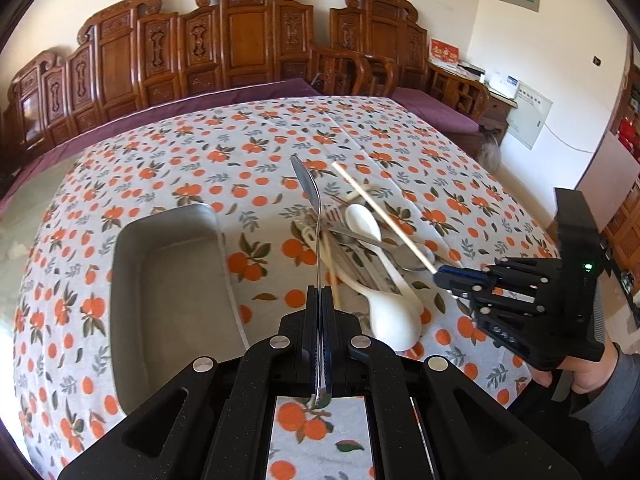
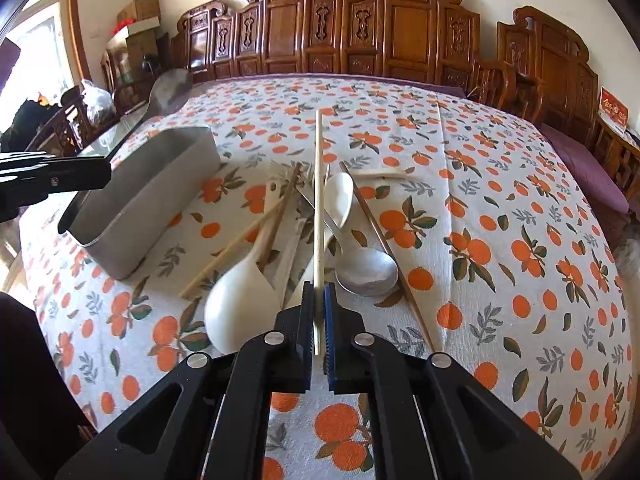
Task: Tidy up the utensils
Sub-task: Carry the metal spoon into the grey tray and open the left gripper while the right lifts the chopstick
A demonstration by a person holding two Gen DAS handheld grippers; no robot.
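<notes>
Left gripper (image 1: 320,300): clamped edge-on on metal spoon (image 1: 310,192); could pivot, slip.
Right gripper (image 2: 319,300): pinched chopstick (image 2: 318,200) near its end; could swing, miss tray (image 1: 160,272).

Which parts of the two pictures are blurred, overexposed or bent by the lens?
Left wrist view: the fisheye bows the table edge and darkens the corners; the white spoon near the lens is soft. Right wrist view: the window at upper left is blown out, and the metal spoon held by the left hand-held gripper looks smeared.
</notes>
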